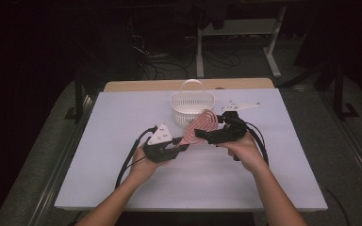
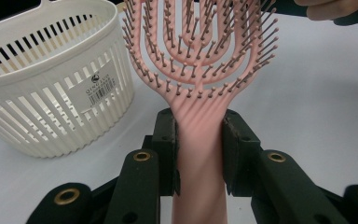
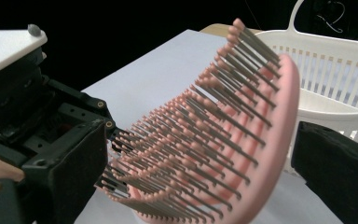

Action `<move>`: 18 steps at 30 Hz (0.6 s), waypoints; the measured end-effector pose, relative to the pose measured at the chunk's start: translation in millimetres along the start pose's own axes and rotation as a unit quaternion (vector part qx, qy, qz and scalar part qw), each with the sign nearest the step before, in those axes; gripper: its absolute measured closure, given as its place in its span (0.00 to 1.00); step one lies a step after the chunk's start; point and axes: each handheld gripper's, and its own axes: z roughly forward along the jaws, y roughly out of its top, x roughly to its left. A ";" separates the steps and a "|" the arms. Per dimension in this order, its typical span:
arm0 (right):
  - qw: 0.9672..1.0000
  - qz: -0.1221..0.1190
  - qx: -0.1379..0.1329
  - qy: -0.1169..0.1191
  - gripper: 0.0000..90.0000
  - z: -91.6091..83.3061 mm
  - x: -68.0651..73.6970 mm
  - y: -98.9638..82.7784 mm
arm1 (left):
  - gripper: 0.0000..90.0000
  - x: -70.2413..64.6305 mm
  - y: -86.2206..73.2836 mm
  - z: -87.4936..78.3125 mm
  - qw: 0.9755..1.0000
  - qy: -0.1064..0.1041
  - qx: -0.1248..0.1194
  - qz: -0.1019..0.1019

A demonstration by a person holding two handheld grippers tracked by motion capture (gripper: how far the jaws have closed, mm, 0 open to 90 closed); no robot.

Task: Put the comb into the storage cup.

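A pink vented hairbrush (image 1: 202, 123) with rows of ball-tipped bristles hangs above the white table, just in front of a white slotted basket (image 1: 174, 101). My left gripper (image 1: 185, 145) is shut on its handle; in the left gripper view the two pads clamp the pink handle (image 2: 199, 186) and the head (image 2: 200, 56) fans out beyond them. My right gripper (image 1: 200, 134) comes in from the right with its jaws spread wide around the brush head (image 3: 242, 140), one jaw by the bristle tips, the other by the back. I see no bristles bent by a pad.
The basket (image 2: 51, 93) stands at the back middle of the table (image 1: 122, 179), with a looped handle and a label on its side. Its rim (image 3: 335, 70) lies right behind the brush. The left gripper's body (image 3: 28, 107) sits close beside the right jaws.
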 end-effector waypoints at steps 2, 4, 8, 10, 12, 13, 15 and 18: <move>1.000 0.003 0.001 0.002 0.07 0.4 0.2 -0.1 | 0.78 -0.2 0.1 0.0 1.000 0.002 -0.002 0.000; 1.000 0.006 0.002 0.003 0.11 1.4 0.1 -0.4 | 0.78 -0.2 0.0 0.2 1.000 0.003 -0.003 0.001; 1.000 0.015 0.004 0.004 0.16 3.4 -0.2 -1.6 | 0.78 -0.3 -0.7 0.7 1.000 0.006 -0.002 0.003; 1.000 0.015 0.004 0.006 0.19 4.0 0.0 -1.9 | 0.78 -0.3 -1.0 1.0 1.000 0.008 -0.002 0.004; 1.000 0.017 0.004 0.007 0.21 4.4 0.2 -1.9 | 0.78 -0.5 -1.2 1.5 1.000 0.008 -0.002 0.003; 1.000 0.019 0.004 0.008 0.22 4.3 -0.1 -1.9 | 0.78 -0.6 -1.3 1.6 1.000 0.008 -0.001 0.005; 1.000 0.023 0.002 0.009 0.25 4.3 -0.7 -1.8 | 0.78 -1.2 -1.3 2.1 1.000 0.008 -0.003 0.005; 1.000 0.026 0.000 0.010 0.28 3.9 -1.3 -1.7 | 0.78 -1.5 -1.2 2.3 1.000 0.008 -0.002 0.007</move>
